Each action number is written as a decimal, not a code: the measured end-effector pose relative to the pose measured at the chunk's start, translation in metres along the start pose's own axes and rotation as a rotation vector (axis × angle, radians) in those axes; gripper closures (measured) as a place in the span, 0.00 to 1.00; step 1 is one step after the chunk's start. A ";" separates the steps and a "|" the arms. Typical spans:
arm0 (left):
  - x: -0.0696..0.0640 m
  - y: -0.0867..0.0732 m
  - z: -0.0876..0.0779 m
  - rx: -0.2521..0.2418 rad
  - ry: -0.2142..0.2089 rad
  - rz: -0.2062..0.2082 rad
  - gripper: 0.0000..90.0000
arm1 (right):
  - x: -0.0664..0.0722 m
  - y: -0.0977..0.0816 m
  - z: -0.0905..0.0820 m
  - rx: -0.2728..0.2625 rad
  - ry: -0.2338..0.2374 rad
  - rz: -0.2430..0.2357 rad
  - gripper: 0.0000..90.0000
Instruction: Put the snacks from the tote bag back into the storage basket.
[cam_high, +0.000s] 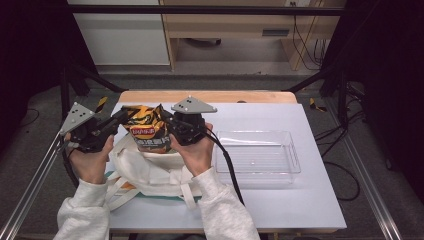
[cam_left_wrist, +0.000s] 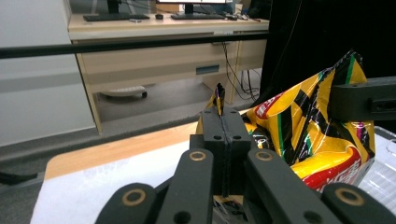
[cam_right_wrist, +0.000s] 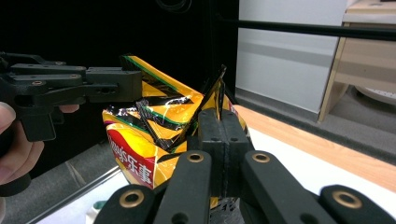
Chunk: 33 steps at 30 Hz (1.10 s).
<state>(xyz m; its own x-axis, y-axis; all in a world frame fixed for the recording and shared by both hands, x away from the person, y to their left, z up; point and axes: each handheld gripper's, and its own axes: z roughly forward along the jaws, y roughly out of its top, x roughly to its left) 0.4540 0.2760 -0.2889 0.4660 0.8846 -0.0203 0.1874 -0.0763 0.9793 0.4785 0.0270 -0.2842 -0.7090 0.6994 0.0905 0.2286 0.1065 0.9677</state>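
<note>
1. The chip bag (cam_high: 147, 131) hangs upright just above the white tote bag (cam_high: 150, 170), its lower end at the tote's open mouth, with the clear plastic tray (cam_high: 260, 157) off to the tote's right on the white table (cam_high: 300, 200).
2. The left gripper (cam_high: 117, 121) has its jaws fully shut on the upper left corner of the chip bag; in the left gripper view the foil edge sticks up out of the pinched jaws (cam_left_wrist: 223, 123).
3. The right gripper (cam_high: 167, 121) is likewise clamped tight on the upper right corner, a foil point showing above its closed tips (cam_right_wrist: 219, 121).
4. The chip bag therefore lies between the two grippers, each pointing inward at it from its own side of the tote; neither hand is nearer.
5. Its long axis runs top to bottom, with the printed face toward the person.
6. Judging by this, the snack is being lifted out of the tote; the tray lies on the right gripper's side, so the carry would likely go that way.
7. The thin corner grips could slip or tear the foil if the hands pull apart.
</note>
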 end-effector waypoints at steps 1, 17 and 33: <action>-0.001 0.005 -0.002 -0.007 0.001 0.005 1.00 | 0.000 0.002 -0.001 -0.003 0.000 0.000 1.00; -0.014 0.035 -0.018 -0.039 0.016 0.036 1.00 | 0.007 0.028 -0.021 -0.052 0.015 -0.018 1.00; -0.033 0.059 -0.023 -0.058 -0.002 0.048 1.00 | 0.005 0.048 -0.044 -0.079 0.005 -0.027 1.00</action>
<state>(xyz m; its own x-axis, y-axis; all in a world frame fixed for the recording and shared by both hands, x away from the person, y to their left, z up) 0.4300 0.2530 -0.2254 0.4753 0.8794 0.0263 0.1149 -0.0917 0.9891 0.4565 0.0042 -0.2270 -0.7178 0.6932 0.0653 0.1561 0.0689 0.9853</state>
